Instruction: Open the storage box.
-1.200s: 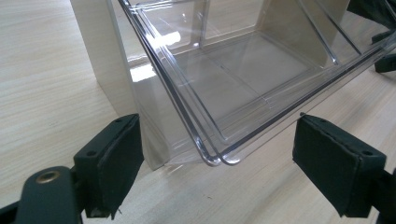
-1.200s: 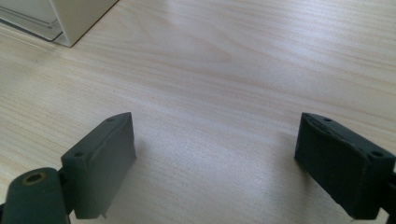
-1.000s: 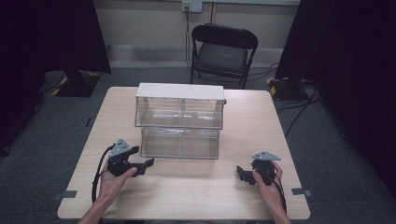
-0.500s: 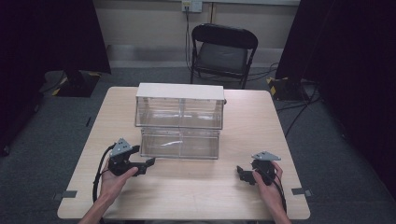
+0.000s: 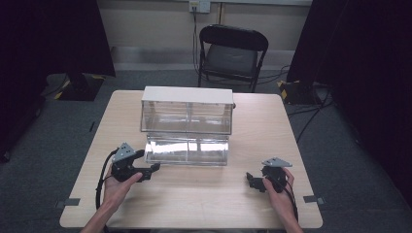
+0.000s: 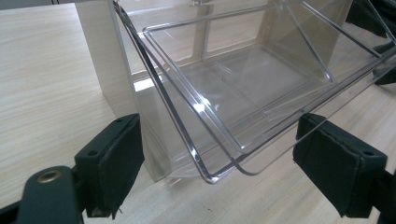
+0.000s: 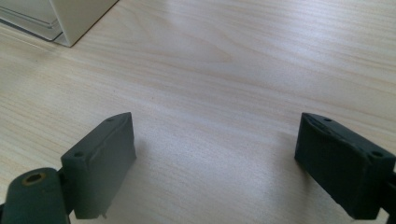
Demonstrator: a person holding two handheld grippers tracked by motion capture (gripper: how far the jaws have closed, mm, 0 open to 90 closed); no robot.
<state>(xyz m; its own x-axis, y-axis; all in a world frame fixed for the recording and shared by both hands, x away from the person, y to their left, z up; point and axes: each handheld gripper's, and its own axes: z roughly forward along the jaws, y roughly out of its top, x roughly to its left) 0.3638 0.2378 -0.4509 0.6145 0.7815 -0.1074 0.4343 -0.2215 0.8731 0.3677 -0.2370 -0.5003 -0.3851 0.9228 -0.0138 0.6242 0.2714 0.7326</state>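
A clear plastic drawer cabinet (image 5: 187,109) with a white top stands at the middle of the wooden table (image 5: 194,204). Its lower clear drawer (image 5: 187,150) is pulled out toward me. My left gripper (image 5: 148,162) rests at the drawer's front left corner, jaws open. In the left gripper view the drawer (image 6: 243,79) tilts out of the cabinet (image 6: 105,56), and its front corner lies between the jaws of the left gripper (image 6: 229,168) without touching either pad. My right gripper (image 5: 251,180) lies open on the table to the right. Bare wood lies between the right gripper (image 7: 219,163) jaws.
A black folding chair (image 5: 231,53) stands behind the table's far edge. Dark curtains hang on both sides and cables run over the grey floor. A corner of the cabinet (image 7: 70,18) shows at the upper left of the right gripper view.
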